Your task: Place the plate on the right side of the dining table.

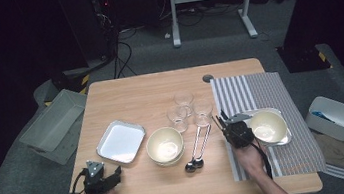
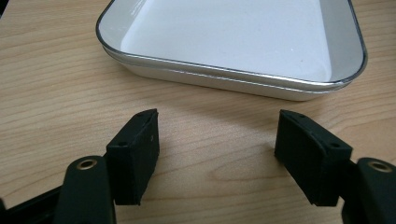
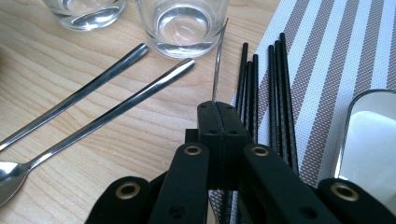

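Observation:
My left gripper (image 1: pixel 114 173) rests near the table's front left corner, its jaws open with nothing between them. Just ahead of my left gripper (image 2: pixel 217 135) lies a white rectangular tray (image 2: pixel 233 42) (image 1: pixel 120 142). My right gripper (image 1: pixel 223 121) sits at the left edge of the striped placemat (image 1: pixel 260 90), jaws shut. A thin shiny strip rises from the seam of my right gripper (image 3: pixel 218 109); I cannot tell what it is. Several black chopsticks (image 3: pixel 261 74) lie under and beside it on the placemat (image 3: pixel 336 56). Two spoons (image 3: pixel 116 108) (image 1: pixel 196 146) lie to its left.
Stacked cream bowls (image 1: pixel 165 146) sit mid-table, with three glasses (image 1: pixel 184 106) (image 3: pixel 182 23) behind them. A bowl (image 1: pixel 267 127) stands in a metal tray (image 1: pixel 286 138) (image 3: pixel 373 140) on the placemat. A grey bin (image 1: pixel 55 122) and a white bin (image 1: pixel 334 116) stand on the floor.

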Motion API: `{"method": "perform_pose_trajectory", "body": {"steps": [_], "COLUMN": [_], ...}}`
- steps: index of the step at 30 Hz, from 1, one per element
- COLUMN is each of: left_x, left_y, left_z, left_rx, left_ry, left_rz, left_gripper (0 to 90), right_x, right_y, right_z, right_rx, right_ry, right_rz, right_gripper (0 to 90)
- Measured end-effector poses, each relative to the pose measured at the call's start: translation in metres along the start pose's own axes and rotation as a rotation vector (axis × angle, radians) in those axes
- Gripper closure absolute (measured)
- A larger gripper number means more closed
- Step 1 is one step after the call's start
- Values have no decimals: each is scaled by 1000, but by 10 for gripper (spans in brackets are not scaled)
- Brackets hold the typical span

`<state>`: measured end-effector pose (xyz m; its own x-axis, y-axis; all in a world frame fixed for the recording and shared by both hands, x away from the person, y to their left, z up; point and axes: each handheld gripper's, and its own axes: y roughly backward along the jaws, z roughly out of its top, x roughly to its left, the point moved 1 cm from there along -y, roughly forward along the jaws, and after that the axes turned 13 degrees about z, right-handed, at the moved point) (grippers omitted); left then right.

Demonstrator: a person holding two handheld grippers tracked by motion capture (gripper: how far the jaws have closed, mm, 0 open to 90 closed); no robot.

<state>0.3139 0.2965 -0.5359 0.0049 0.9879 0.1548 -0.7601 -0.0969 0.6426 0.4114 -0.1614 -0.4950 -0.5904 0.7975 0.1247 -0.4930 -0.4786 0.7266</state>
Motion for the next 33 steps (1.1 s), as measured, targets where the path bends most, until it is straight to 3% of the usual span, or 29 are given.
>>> {"method": "perform_pose_trajectory", "body": {"steps": [33], "left_x": [0], "left_y": [0], "left_z": [0], "left_rx": [0], "left_ry": [0], "left_rz": [0], "left_gripper": [309], "right_x": [-3], "right_y": [15], "right_z": [3], "right_rx": [-42], "right_ry": [4], "right_rz": [-6], "right_gripper": [900]}}
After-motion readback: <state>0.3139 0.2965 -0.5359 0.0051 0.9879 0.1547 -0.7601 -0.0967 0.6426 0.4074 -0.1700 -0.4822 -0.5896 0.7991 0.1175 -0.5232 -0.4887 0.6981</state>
